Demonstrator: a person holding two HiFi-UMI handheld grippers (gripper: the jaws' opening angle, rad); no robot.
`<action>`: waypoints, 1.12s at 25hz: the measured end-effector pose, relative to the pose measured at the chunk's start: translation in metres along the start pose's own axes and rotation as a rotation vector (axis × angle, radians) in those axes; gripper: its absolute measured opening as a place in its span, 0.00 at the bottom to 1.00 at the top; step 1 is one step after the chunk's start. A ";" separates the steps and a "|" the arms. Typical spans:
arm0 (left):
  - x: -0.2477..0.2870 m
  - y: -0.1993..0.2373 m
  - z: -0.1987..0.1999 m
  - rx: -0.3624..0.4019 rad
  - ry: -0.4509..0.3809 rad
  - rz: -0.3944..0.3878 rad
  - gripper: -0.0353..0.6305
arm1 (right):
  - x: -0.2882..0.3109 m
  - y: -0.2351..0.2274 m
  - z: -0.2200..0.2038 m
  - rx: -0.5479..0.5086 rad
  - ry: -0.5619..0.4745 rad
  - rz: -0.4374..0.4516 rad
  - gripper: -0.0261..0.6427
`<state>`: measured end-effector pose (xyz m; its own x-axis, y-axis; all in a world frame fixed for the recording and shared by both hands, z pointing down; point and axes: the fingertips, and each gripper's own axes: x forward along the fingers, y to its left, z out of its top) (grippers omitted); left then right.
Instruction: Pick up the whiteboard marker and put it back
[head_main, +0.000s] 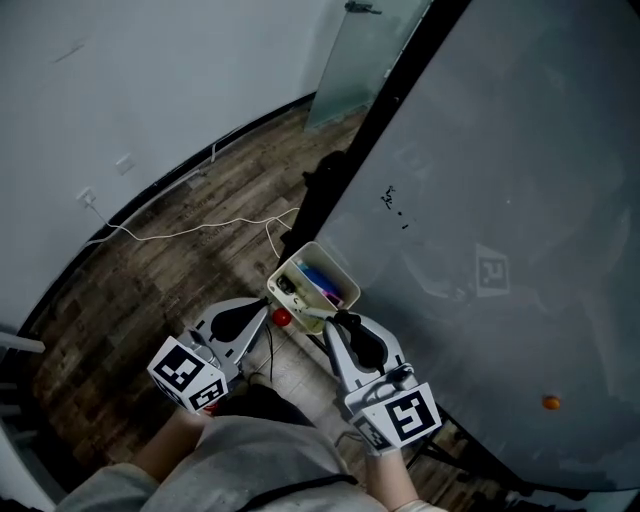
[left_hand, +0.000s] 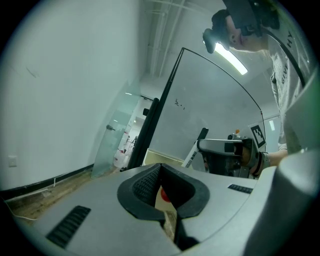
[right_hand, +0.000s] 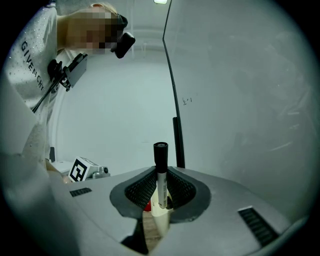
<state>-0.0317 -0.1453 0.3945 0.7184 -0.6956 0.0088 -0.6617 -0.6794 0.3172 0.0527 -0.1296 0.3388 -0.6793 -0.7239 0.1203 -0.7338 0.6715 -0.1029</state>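
A whiteboard marker (right_hand: 160, 151), white body with a black cap, stands upright between my right gripper's (right_hand: 161, 189) pads, which are shut on it. In the head view the right gripper (head_main: 340, 320) holds the marker (head_main: 313, 313) just in front of a cream box (head_main: 347, 276) with several coloured markers, mounted by the whiteboard's (head_main: 500, 200) edge. My left gripper (head_main: 262, 312) sits left of the box, its jaws together with nothing between them. Past the left gripper (left_hand: 160, 169) a small red thing (left_hand: 164, 195) shows; its view also catches the right gripper (left_hand: 204, 146).
Wooden floor (head_main: 170, 290) lies below, with a white cable (head_main: 200, 231) running along the wall. The whiteboard's black frame post (head_main: 350, 170) rises behind the box. An orange magnet (head_main: 551, 403) and a square tag (head_main: 492, 270) are on the board. The red thing (head_main: 283, 318) sits beside the box.
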 end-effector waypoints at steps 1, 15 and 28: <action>0.001 -0.001 -0.001 0.002 0.004 -0.002 0.08 | 0.001 -0.001 -0.003 0.005 0.004 -0.002 0.15; -0.002 0.002 -0.011 -0.009 0.022 0.025 0.08 | 0.013 0.006 -0.026 -0.020 0.033 0.017 0.15; -0.016 0.002 -0.025 -0.046 0.046 0.030 0.08 | 0.017 0.011 -0.043 -0.083 0.030 -0.028 0.15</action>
<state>-0.0391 -0.1291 0.4189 0.7085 -0.7030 0.0619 -0.6730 -0.6465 0.3593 0.0339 -0.1277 0.3819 -0.6572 -0.7383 0.1519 -0.7485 0.6629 -0.0165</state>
